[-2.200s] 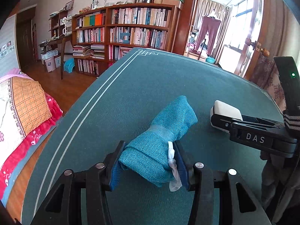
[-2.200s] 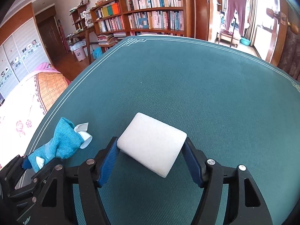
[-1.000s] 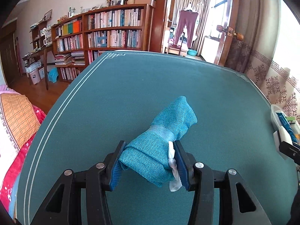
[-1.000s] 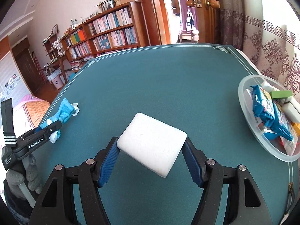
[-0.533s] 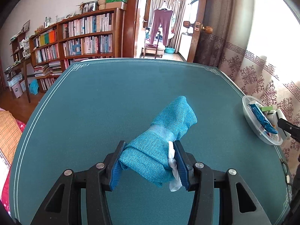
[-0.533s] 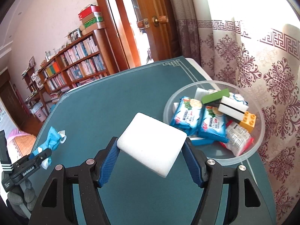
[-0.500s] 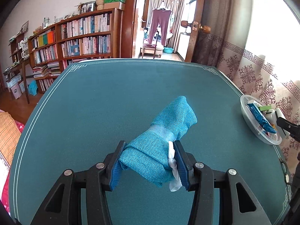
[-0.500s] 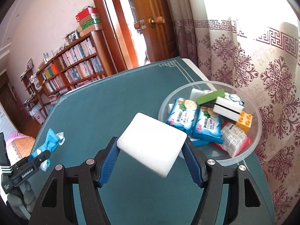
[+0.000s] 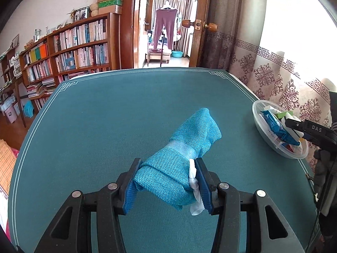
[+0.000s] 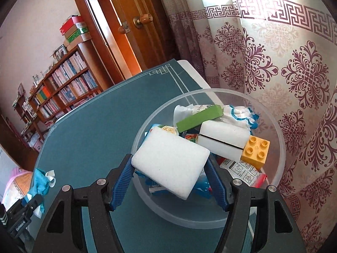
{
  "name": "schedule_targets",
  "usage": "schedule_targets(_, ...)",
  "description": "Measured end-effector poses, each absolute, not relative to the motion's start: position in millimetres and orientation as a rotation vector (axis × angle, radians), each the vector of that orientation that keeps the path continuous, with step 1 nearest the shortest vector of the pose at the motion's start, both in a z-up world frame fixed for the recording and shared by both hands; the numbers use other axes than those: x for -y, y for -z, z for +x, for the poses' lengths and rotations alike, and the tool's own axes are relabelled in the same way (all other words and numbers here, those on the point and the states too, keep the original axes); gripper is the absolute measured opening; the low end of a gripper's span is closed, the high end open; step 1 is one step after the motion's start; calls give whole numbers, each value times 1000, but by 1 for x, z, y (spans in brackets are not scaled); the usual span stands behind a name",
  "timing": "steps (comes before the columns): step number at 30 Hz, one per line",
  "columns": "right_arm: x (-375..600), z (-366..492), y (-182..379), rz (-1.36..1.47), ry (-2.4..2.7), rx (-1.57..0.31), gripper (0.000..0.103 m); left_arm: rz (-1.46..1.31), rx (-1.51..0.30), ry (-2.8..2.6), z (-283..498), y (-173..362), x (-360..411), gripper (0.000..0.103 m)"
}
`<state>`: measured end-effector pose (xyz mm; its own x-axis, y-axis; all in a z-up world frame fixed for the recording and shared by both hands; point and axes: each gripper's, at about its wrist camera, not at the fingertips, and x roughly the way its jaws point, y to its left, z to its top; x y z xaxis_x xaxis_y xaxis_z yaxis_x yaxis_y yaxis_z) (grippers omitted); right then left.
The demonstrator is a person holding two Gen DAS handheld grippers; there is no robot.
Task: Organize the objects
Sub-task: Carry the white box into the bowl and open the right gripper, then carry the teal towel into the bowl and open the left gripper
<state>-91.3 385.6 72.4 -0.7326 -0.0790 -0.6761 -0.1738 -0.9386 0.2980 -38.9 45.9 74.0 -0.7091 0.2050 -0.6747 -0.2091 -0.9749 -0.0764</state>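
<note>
Left gripper (image 9: 167,186): blue fingers (image 9: 129,191) clenched on a rolled teal knit cloth (image 9: 181,162), a scrap of white plastic (image 9: 194,198) pinched against the right-hand finger. Cloth held above the green surface (image 9: 94,130), free end pointing away from the camera.

Right gripper (image 10: 169,182): fingers grasping a white sponge block (image 10: 170,160) by its two sides, block tilted, held over the near rim of a clear plastic bowl (image 10: 281,147). Bowl sits at the surface's edge beside a patterned curtain (image 10: 284,63).

In bowl: yellow toy brick (image 10: 256,150), white sponge with a dark seam (image 10: 223,140), green bar (image 10: 200,118), blue snack packets (image 10: 200,186). Bookshelf (image 9: 73,46) beyond the surface.
</note>
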Motion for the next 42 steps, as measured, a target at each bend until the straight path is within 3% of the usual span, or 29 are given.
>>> schedule_targets(11,-395,-85,-72,-1146,-2848,-555,81,-1054,-54,-2662,-42,-80,-75,53)
schedule_targets(16,-400,-71,-79,-1124,-2867,-568,82,-1028,-67,-2625,-45,-89,-93,53)
schedule_targets(23,-392,-36,-94,-1037,-2918,-392,82,-986,-94,-2527,-54,-107,-136,53)
schedule_targets(29,-395,-7,-98,-992,-2933,-347,82,-941,-109,-2438,-65,-123,-185,53)
schedule_targets(42,-421,10,-88,-979,-2930,-442,82,-950,-222,-2297,-98,-113,-278,53)
